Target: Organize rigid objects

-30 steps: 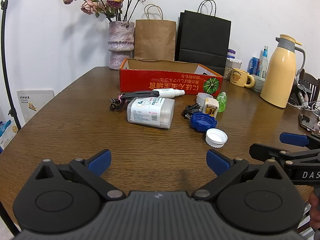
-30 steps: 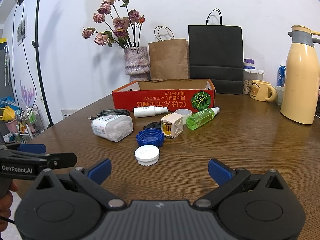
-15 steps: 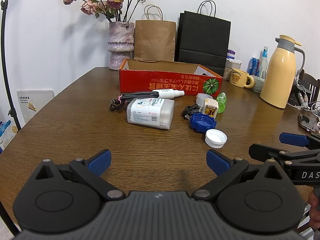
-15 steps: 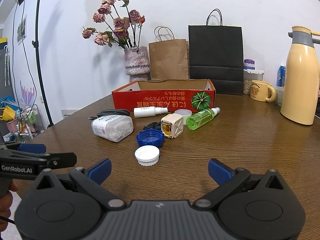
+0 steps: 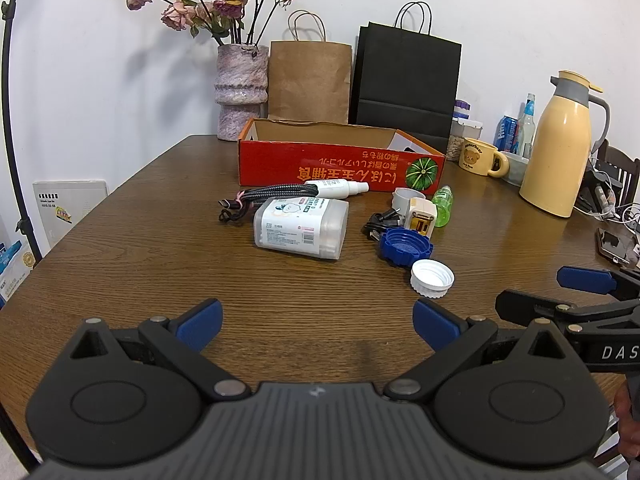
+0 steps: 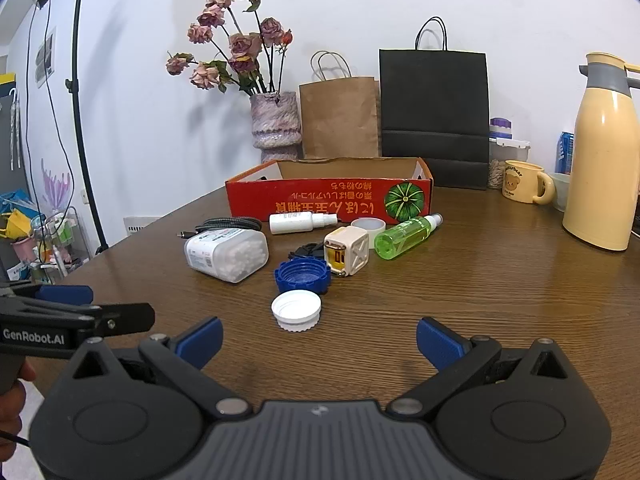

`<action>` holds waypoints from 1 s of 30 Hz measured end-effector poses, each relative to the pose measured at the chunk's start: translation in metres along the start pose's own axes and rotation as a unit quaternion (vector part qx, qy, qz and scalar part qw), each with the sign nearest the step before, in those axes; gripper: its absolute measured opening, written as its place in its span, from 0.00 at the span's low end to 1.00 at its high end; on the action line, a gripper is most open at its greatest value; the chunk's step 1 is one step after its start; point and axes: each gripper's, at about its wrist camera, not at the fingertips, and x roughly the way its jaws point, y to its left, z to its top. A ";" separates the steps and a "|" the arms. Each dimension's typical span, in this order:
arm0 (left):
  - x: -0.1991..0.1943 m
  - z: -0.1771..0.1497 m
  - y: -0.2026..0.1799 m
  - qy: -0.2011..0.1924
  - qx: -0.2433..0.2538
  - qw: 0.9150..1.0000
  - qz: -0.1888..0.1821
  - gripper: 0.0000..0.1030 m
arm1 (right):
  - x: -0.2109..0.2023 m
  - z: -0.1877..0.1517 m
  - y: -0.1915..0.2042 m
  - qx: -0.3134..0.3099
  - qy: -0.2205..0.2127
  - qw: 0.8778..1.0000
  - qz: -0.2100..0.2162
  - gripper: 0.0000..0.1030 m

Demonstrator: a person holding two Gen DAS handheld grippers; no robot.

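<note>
A red cardboard box (image 5: pixel 340 170) (image 6: pixel 328 200) stands open at the middle back of the brown table. In front of it lie a cotton-swab container (image 5: pixel 301 227) (image 6: pixel 226 253), a white spray bottle (image 5: pixel 336 188) (image 6: pixel 302 222), a green bottle (image 5: pixel 443 205) (image 6: pixel 408 235), a cream charger cube (image 5: pixel 419 216) (image 6: pixel 346 254), a blue lid (image 5: pixel 406 246) (image 6: pixel 303 276), a white cap (image 5: pixel 432 279) (image 6: pixel 296 311), a tape roll (image 6: pixel 368 227) and black cables (image 5: pixel 264 198). My left gripper (image 5: pixel 316 320) and right gripper (image 6: pixel 318 338) are both open and empty, near the table's front edge, short of the objects.
A vase of dried roses (image 5: pixel 241 88), a brown paper bag (image 5: pixel 310 80) and a black paper bag (image 5: pixel 404 84) stand behind the box. A yellow thermos (image 5: pixel 560 148), a mug (image 5: pixel 480 156) and bottles are at the right. A light stand (image 6: pixel 82 120) is on the left.
</note>
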 end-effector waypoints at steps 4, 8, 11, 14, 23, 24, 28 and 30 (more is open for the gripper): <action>0.001 0.002 -0.001 0.000 0.000 1.000 0.000 1.00 | 0.002 0.000 0.003 -0.001 0.002 1.000 0.000 1.00; 0.002 0.003 0.000 0.001 0.000 1.000 0.000 1.00 | 0.006 0.002 0.003 -0.003 0.006 1.000 -0.001 1.00; 0.005 0.005 0.002 0.000 -0.001 1.000 0.001 1.00 | 0.010 0.002 0.004 -0.005 0.011 1.000 -0.002 1.00; 0.008 0.006 0.007 -0.001 -0.003 1.000 0.002 1.00 | 0.016 0.003 0.005 -0.008 0.017 1.000 -0.001 1.00; 0.020 0.013 0.024 -0.007 -0.013 1.000 0.013 1.00 | 0.050 0.010 0.013 -0.026 0.042 0.999 0.004 0.99; 0.021 0.015 0.027 -0.008 -0.014 1.000 0.014 1.00 | 0.055 0.012 0.013 -0.027 0.045 0.999 0.005 0.98; 0.026 0.020 0.034 -0.009 -0.017 1.000 0.018 1.00 | 0.078 0.020 0.018 -0.032 0.062 0.997 0.013 0.89; 0.028 0.022 0.035 -0.009 -0.013 1.000 0.019 1.00 | 0.088 0.023 0.021 -0.035 0.072 0.997 0.019 0.81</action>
